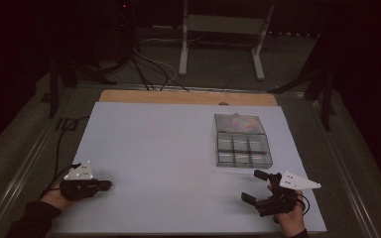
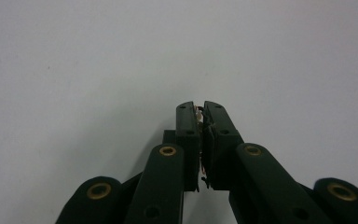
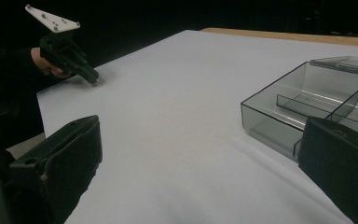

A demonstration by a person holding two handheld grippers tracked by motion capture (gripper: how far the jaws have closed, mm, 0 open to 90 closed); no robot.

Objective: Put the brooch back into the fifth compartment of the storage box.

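The right tool (image 1: 256,186) rests low on the white bench (image 1: 168,148), jaws spread wide. The left tool (image 1: 108,185) lies well apart from it, jaws pressed together. Just beyond the right tool sits a clear compartment box (image 1: 242,140), lid open.

white sheet (image 1: 158,148): open middle | obstacle: clear compartment box (image 1: 242,140), far right
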